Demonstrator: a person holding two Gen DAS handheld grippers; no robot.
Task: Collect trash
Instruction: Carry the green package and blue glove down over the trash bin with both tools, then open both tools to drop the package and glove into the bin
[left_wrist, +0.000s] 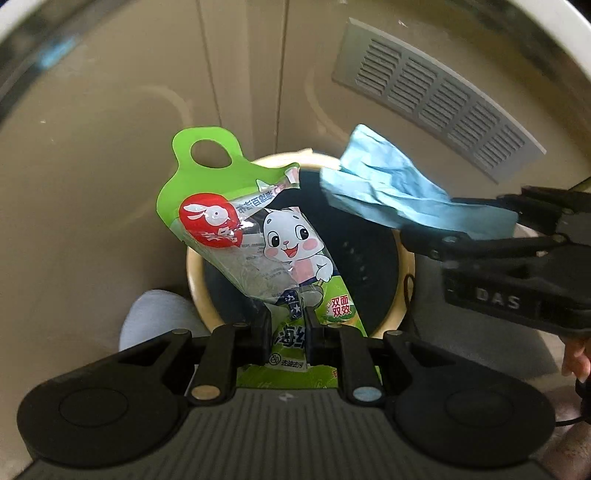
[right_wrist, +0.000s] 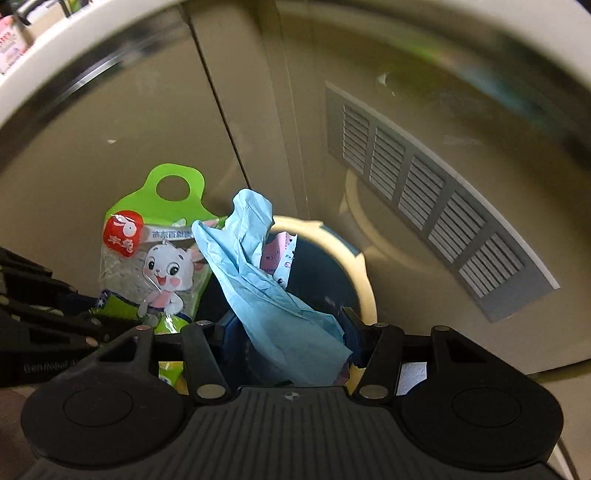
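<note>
Left gripper (left_wrist: 288, 332) is pinching the bottom end of a green sponge wrapper (left_wrist: 255, 236), fingers closed in tight on the crinkly plastic, so the cartoon rabbit and the red logo are sticking up and away from the camera. Right gripper (right_wrist: 284, 332) is doing the same thing with a crumpled blue glove (right_wrist: 258, 280); in its own view the fingers look spread fairly wide with the glove draped between them, but from the left wrist camera you can see the tips clamping flat on one end of the glove (left_wrist: 388, 184), so it's definitely got hold of it.

Both pieces of trash are hanging right over a round trash bin (left_wrist: 195, 273) with a cream rim and a dark liner. The wrapper is sitting over the left side of the opening, with its green hang-tab poking out past the far rim, and the glove is over the right side, up in the air and not touching the rim. Looking down past the glove in the right wrist view, some pink and white paper scraps (right_wrist: 277, 258) are lying inside the bin already.

Behind the bin, beige cabinet doors (right_wrist: 147, 147) are filling the background, and a grey vent grille (right_wrist: 424, 192) is running across the panel to the right.
</note>
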